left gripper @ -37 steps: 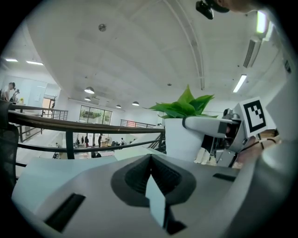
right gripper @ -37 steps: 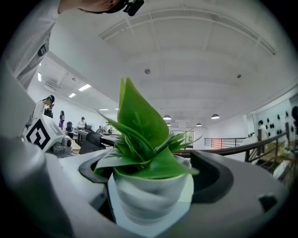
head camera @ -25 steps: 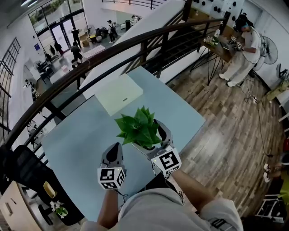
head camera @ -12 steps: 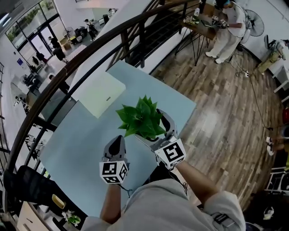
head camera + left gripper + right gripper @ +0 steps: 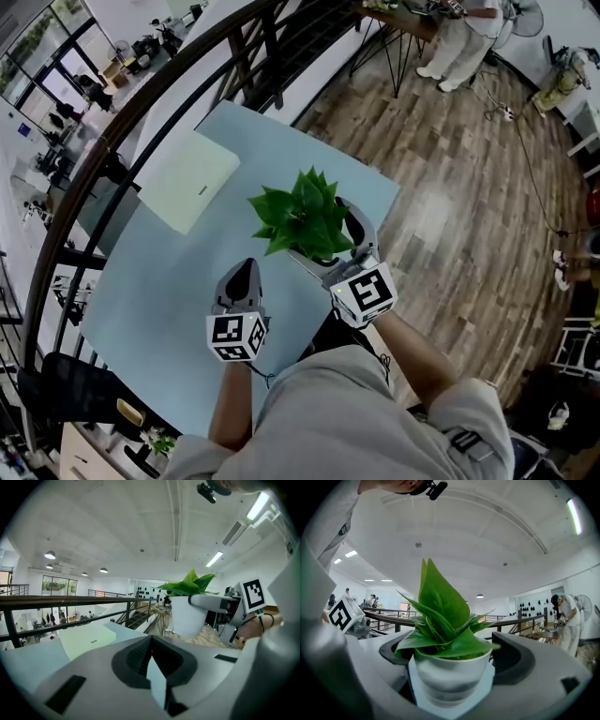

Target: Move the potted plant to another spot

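Right gripper view is showing the potted plant (image 5: 446,644) sitting squarely between the fingers of the right gripper (image 5: 451,684). The fingers are clamping the pot's wall just under the rim, one at each side. The pot is looking small, stiff and light, though its smooth white wall is probably slippery. A hold on the wall, below the soft leaves, is looking safest, since squeezing the foliage would likely bruise it. Broad, glossy green leaves are fanning up and out over the fingers. The left gripper (image 5: 151,641) is pointing forward with its fingers drawn together, carrying nothing. The plant is riding off to their right, apart from them, and appearing to hang clear of the pale blue table (image 5: 169,281).
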The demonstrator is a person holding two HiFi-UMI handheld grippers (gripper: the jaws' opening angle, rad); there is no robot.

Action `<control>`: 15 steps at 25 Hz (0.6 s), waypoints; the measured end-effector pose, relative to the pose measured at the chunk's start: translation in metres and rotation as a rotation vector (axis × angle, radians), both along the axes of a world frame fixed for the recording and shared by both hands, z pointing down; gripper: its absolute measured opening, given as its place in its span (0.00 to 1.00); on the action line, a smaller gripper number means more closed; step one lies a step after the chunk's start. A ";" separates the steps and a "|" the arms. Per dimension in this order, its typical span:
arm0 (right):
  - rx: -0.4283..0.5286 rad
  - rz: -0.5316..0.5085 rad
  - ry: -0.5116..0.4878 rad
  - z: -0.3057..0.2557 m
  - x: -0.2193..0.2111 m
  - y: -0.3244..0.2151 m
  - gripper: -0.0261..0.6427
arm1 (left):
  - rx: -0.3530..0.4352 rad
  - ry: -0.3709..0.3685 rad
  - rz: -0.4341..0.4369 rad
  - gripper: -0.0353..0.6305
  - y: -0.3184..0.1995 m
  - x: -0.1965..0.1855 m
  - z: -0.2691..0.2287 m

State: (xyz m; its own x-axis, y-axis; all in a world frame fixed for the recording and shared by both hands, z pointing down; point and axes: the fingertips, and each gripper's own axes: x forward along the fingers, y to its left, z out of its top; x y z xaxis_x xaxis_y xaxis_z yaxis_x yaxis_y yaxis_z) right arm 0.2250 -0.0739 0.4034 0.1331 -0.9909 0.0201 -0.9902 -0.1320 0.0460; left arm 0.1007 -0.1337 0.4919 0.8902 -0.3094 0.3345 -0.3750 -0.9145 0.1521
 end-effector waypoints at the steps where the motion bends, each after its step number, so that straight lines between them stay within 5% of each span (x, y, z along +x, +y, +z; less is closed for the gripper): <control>1: -0.004 0.003 -0.007 0.002 0.005 -0.001 0.80 | -0.005 -0.007 0.003 0.07 0.000 0.004 0.002; 15: -0.076 0.001 -0.068 0.055 0.035 -0.013 0.80 | -0.051 -0.109 0.037 0.07 -0.007 0.018 0.038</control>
